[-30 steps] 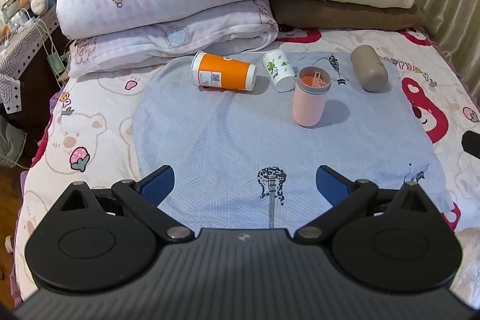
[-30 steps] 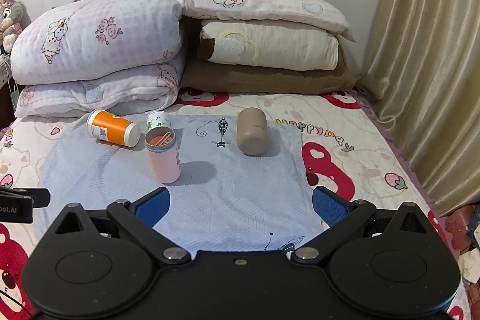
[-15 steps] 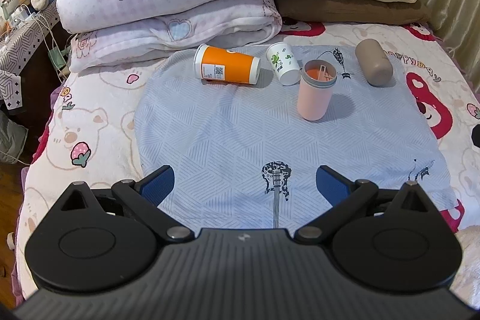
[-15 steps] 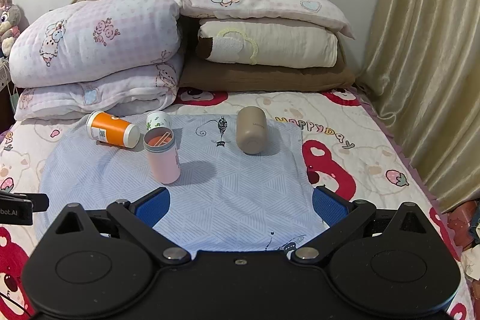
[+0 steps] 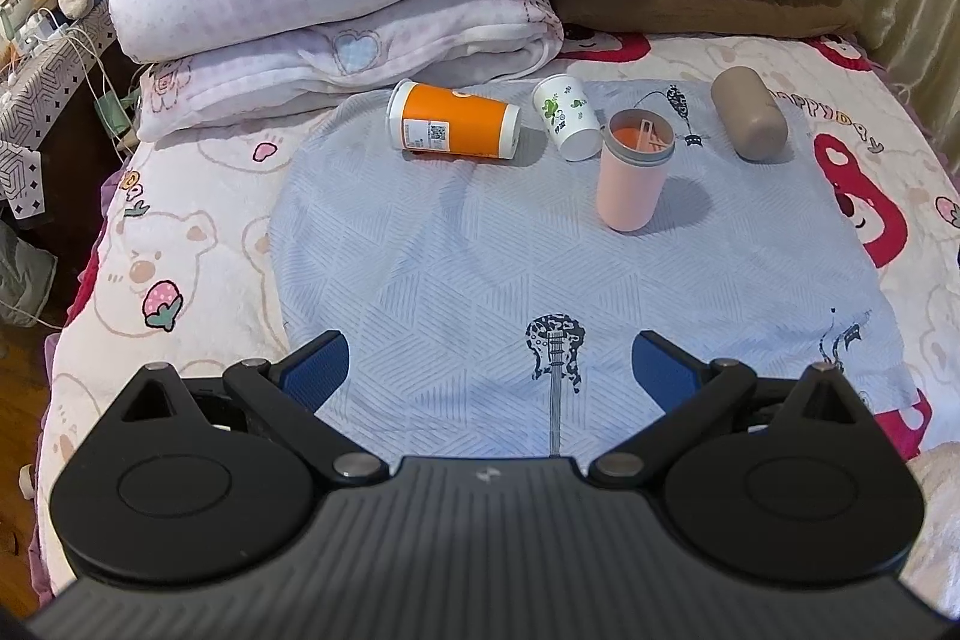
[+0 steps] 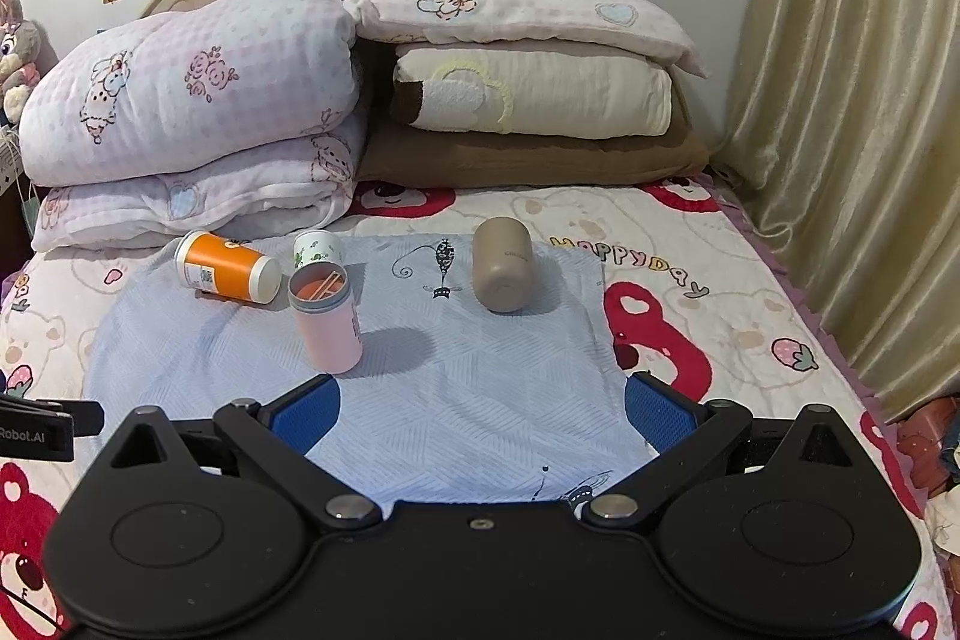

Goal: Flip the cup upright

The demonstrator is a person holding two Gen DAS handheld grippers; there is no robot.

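On a light blue cloth (image 5: pixel 480 268) on the bed, an orange cup (image 5: pixel 453 128) (image 6: pixel 228 267) lies on its side. A small white cup with green print (image 5: pixel 567 117) (image 6: pixel 317 248) lies on its side next to it. A tan cup (image 5: pixel 749 122) (image 6: pixel 502 272) lies on its side further right. A pink cup (image 5: pixel 633 178) (image 6: pixel 327 318) stands upright. My left gripper (image 5: pixel 489 370) is open and empty over the cloth's near part. My right gripper (image 6: pixel 483 409) is open and empty, well short of the cups.
Stacked pillows and folded quilts (image 6: pixel 198 118) line the headboard behind the cups. A curtain (image 6: pixel 852 100) hangs at the right. A side table with cables (image 5: pixel 42 58) stands left of the bed. The left gripper's body (image 6: pixel 42 427) shows at the right wrist view's left edge.
Both grippers have moved slightly, so the cups sit a little differently in view. All cups lie or stand as before. Both grippers stay open.
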